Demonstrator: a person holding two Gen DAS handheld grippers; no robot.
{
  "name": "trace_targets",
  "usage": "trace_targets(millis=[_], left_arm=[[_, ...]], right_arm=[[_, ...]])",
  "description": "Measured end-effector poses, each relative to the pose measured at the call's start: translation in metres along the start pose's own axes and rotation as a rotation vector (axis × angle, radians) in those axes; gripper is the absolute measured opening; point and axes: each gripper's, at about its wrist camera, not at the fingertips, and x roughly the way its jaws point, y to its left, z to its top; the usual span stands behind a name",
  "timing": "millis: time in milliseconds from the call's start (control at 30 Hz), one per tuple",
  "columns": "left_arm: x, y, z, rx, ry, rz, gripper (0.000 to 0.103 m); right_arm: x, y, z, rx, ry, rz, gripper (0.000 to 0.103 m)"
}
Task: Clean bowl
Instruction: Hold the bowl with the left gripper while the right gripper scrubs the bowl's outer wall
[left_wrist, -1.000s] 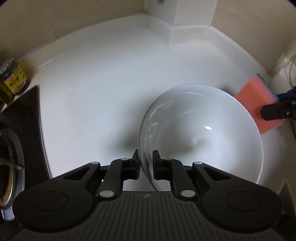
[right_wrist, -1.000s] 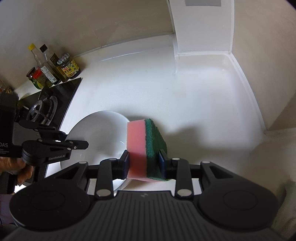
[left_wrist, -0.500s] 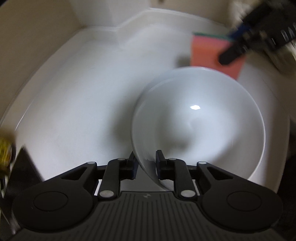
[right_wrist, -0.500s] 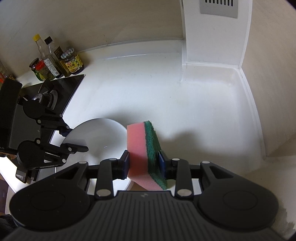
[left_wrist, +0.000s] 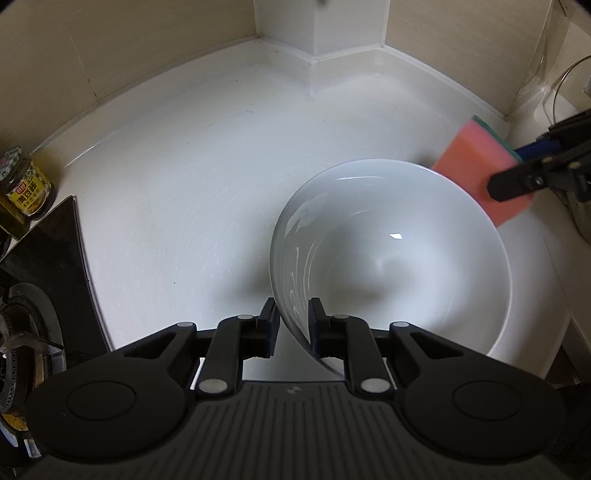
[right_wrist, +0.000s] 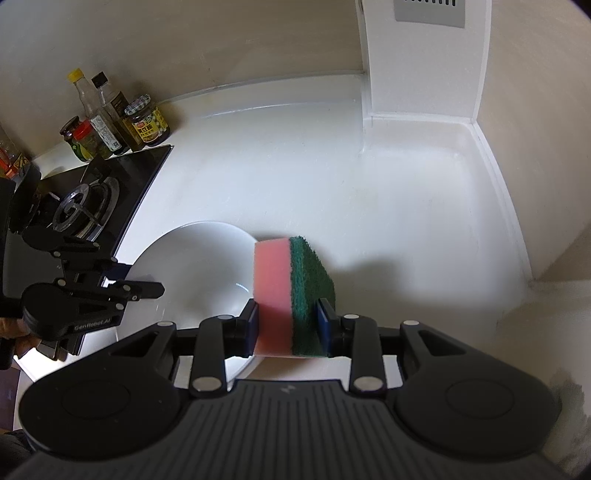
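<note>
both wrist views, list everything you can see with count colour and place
round white ceramic bowl: 1, white, on the counter, rim between the left gripper's fingers
pink-and-green scrubbing sponge: 1, pink foam, green pad, in the right gripper beside the bowl
white countertop: 1, white, under everything
black glass gas hob: 1, black, left of the bowl
bottles and jars: several, mixed colours, by the wall behind the hob
grey wall vent: 1, grey, on the white corner column
left gripper: 1, black, jaws closing around the rim
right gripper: 1, black, clamped on the sponge
</note>
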Motion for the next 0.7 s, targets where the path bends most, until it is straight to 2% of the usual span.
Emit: trace_targets(millis=[100, 267, 300, 367, 467, 567, 633, 700], left_arm=[[0.006, 0.002, 0.011, 0.064, -0.013, -0.009, 0.015], [0.02, -0.001, 0.024, 0.358, -0.034, -0.05, 0.017], [0.021, 0.001, 0.028, 0.39, -0.037, -0.067, 0.017], [0.024, 0.01, 0.036, 0.34, -0.035, -0.108, 0.016], [0.023, 0.028, 0.035, 0.068, -0.023, -0.106, 0.016], [0.016, 0.036, 0.018, -0.14, -0.011, -0.093, 0.015], [0.014, 0.034, 0.011, -0.163, -0.012, -0.079, 0.011], [0.013, 0.03, 0.01, -0.123, -0.016, -0.066, 0.011]], right_arm=[[-0.002, -0.002, -0.001, -0.008, 0.007, 0.01, 0.028], [0.001, -0.007, 0.008, -0.04, 0.012, 0.012, 0.028], [0.002, -0.007, 0.011, -0.048, 0.01, 0.008, 0.028], [0.005, -0.011, 0.017, -0.044, 0.007, 0.008, 0.028], [0.006, -0.019, 0.021, 0.004, 0.002, 0.034, 0.028], [0.006, -0.024, 0.015, 0.053, 0.007, 0.06, 0.028], [0.003, -0.023, 0.009, 0.069, 0.008, 0.069, 0.028], [0.001, -0.023, 0.004, 0.095, 0.023, 0.078, 0.028]])
